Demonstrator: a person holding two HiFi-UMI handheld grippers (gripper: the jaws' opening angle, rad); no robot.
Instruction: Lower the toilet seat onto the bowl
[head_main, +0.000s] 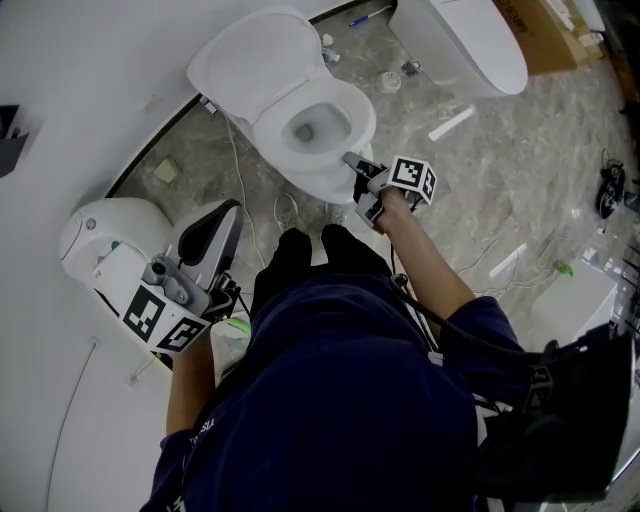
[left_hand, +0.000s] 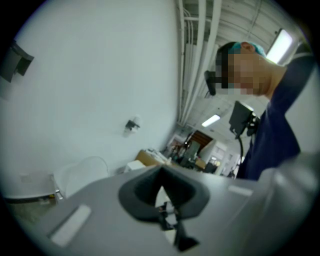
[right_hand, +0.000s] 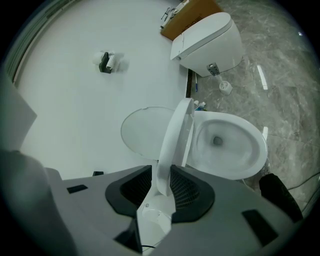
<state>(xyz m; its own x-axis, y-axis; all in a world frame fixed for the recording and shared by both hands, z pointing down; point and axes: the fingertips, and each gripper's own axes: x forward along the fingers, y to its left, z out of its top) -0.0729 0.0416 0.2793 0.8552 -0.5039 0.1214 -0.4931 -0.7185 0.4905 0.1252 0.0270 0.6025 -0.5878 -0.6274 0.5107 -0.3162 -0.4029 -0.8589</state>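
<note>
Your right gripper (right_hand: 161, 186), at the front of the toilet bowl (right_hand: 252, 150), has its jaws apart on either side of the toilet seat (right_hand: 175, 132). The seat stands raised between bowl and lid (right_hand: 142, 132). Your left gripper (left_hand: 161, 170), well left of the bowl, has its jaws together and empty.

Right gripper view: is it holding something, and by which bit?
The toilet seat, by its front edge, stands between the jaws of the right gripper; whether they squeeze it cannot be told.
</note>
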